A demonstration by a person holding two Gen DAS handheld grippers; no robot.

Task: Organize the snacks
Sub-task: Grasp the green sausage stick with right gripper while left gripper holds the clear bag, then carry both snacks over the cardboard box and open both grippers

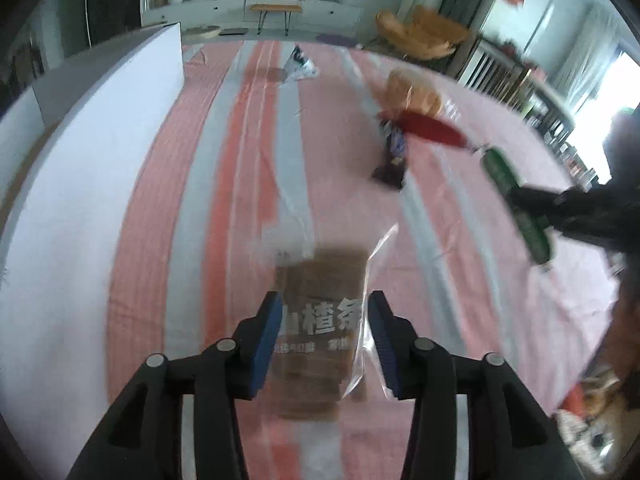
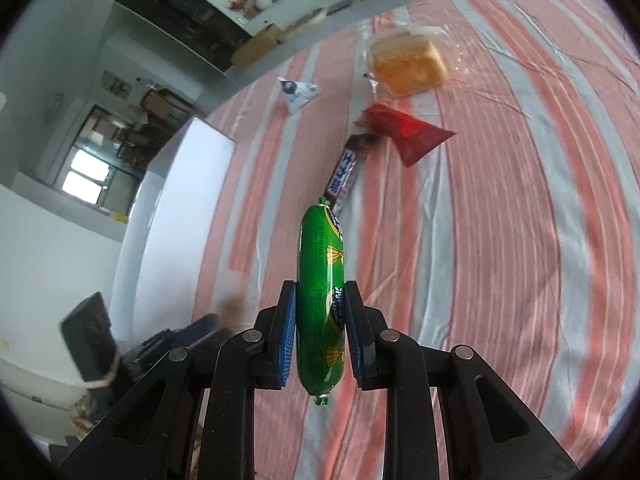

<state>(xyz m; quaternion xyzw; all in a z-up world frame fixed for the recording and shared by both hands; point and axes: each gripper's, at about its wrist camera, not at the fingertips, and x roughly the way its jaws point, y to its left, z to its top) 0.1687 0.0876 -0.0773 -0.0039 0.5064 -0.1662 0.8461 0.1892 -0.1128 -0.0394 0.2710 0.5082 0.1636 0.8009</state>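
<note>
on the striped cloth (image 2: 500,240) four snacks lie unsorted toward its far edge — left gripper (image 1: 324,332) pinches the clear packet (image 1: 320,320), right gripper (image 2: 320,336) clamps the green sausage (image 2: 320,280).

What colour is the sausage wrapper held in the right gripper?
Green with gold marks; the sausage shows best in the right wrist view.

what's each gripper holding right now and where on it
The right gripper clamps the green sausage on its lower half. The left gripper holds the clear bag of brown strips across its printed middle.
</note>
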